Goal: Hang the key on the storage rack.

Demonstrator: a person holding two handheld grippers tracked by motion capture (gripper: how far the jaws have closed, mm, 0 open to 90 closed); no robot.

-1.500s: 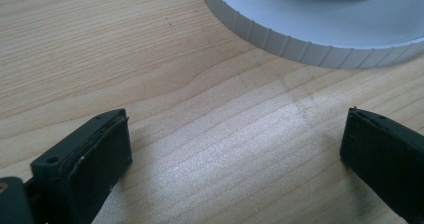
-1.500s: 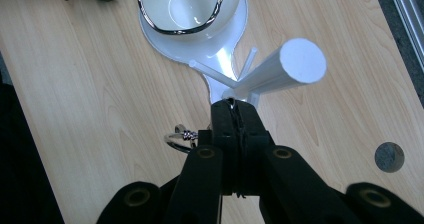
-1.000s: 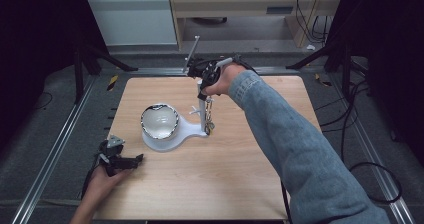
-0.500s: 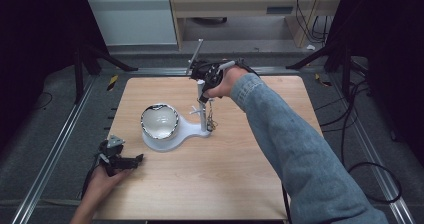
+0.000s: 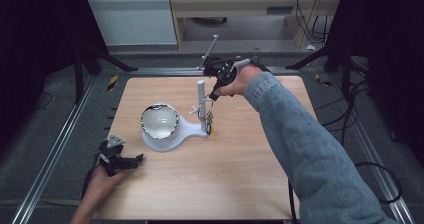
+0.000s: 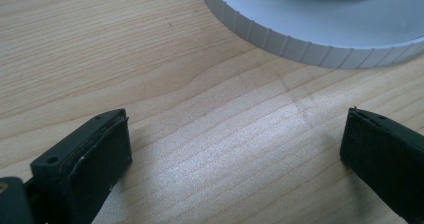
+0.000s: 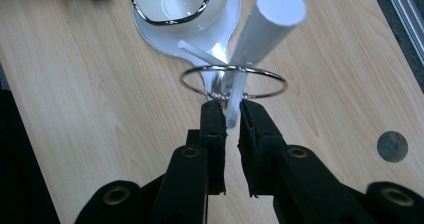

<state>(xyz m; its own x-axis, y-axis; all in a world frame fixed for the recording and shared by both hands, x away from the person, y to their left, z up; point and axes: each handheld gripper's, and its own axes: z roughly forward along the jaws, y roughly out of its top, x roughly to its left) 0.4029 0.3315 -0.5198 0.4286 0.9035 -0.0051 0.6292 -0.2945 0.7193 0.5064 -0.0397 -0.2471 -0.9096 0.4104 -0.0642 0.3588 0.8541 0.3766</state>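
Note:
A white stand (image 5: 187,129) with an upright post (image 5: 201,91) and thin pegs holds a white bowl with a silver rim (image 5: 160,120). A silver bangle (image 7: 270,79) hangs around the post (image 7: 265,29) on a peg. My right gripper (image 7: 231,109) sits just behind the bangle's twisted joint. Its jaws have just been opening and now stand a narrow gap apart, with a white peg running into the gap and the pads off the bangle. My left gripper (image 5: 135,159) rests open on the table at the front left, with bare wood between its jaws (image 6: 235,144) and the stand's ribbed base (image 6: 320,29) ahead.
The wooden table (image 5: 240,174) has metal rails along its left side (image 5: 60,149) and right side (image 5: 370,154). A grey round spot (image 7: 392,146) marks the tabletop near the right gripper. Cables trail on the floor at the right (image 5: 370,169).
My right hand has drawn back from the post, to the right and toward the far edge. Its jaws have parted slightly. The left hand has stayed put.

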